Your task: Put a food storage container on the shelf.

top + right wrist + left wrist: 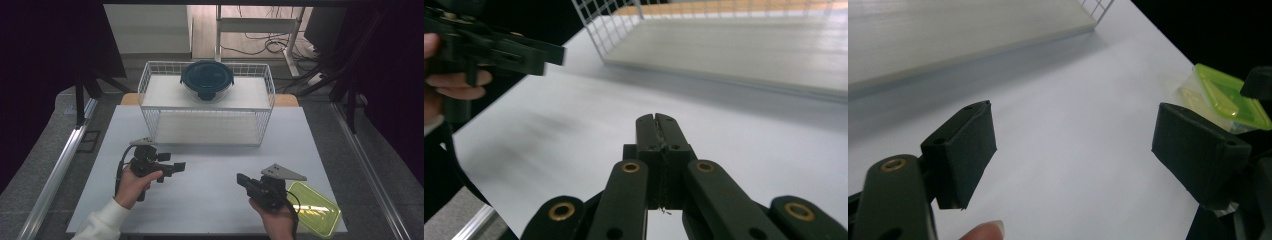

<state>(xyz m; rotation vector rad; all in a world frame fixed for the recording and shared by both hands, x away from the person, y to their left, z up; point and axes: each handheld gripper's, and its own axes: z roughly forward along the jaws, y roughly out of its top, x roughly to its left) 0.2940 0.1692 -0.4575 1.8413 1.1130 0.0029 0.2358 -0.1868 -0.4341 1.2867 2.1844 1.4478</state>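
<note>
At table's near right corner: green container (312, 207) just behind right gripper (243, 180), untouched.
Right jaws pressed together, empty; left gripper (180, 166) wide, empty. Spread right jaws first, then approach container's rim squarely.

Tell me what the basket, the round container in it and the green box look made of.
Basket: thin metal wire, white coated, in an open grid. Round container: clear bowl, glass or plastic, under a dark teal, likely plastic, lid with clip tabs. Green box: translucent, glossy yellow-green plastic; light passes through it.
</note>
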